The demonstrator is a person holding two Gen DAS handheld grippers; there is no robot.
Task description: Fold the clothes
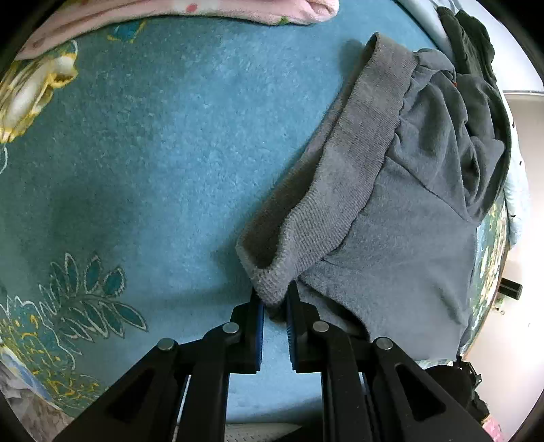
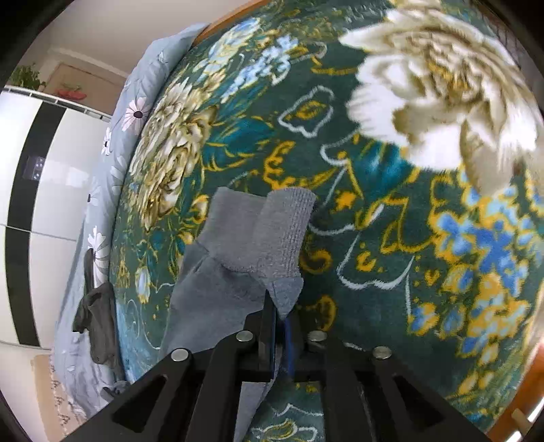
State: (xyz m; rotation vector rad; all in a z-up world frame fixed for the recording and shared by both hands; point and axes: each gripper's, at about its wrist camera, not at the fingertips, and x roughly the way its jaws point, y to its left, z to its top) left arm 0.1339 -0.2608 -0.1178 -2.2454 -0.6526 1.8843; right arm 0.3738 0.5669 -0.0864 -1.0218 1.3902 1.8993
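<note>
A grey fleece garment with a ribbed waistband lies rumpled on the teal floral blanket. My left gripper is shut on the near corner of the ribbed band, its blue pads pinching the cloth. In the right wrist view, the same grey garment hangs up from my right gripper, which is shut on another ribbed corner, held above the blanket.
A pink blanket lies at the far edge. A dark garment lies beyond the grey one, and another dark garment lies on the pale blue flowered sheet. A white wardrobe stands beside the bed.
</note>
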